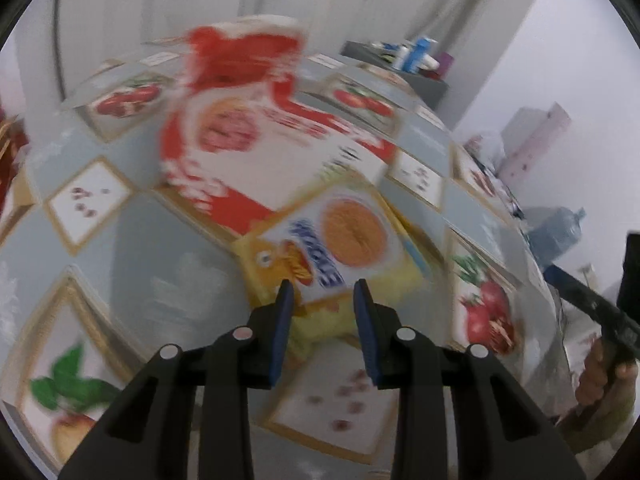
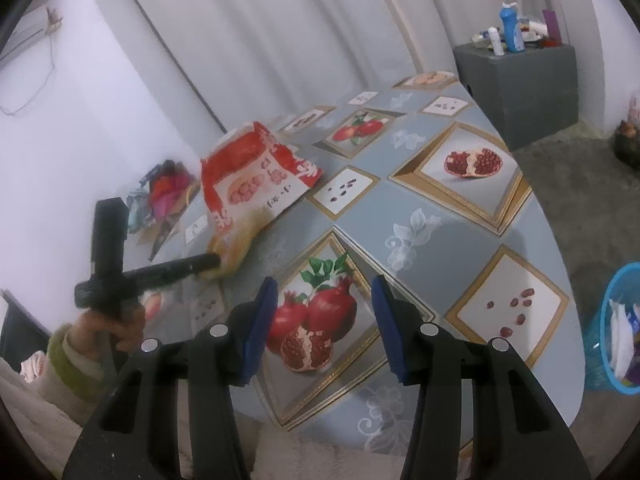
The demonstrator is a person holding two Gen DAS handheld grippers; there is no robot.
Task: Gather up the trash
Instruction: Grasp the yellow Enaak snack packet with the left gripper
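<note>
Between my right gripper (image 2: 324,292) and the blue bin (image 2: 616,328), the table (image 2: 440,208) lay bare; the red bag (image 2: 248,176) blocked my left.

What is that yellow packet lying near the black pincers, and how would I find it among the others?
Start at the table with its pomegranate-print cloth. Near its middle lies a big red and white bag; the yellow packet lies just in front, between the left gripper jaws. Only it is yellow, with blue lettering and a round orange picture.

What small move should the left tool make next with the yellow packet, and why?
Probably close the left tool on the yellow packet. Its near edge already lies between the open fingers, with the red-and-white bag behind it. The right tool is open and empty over the table, and the blue bin waits at the right.
</note>
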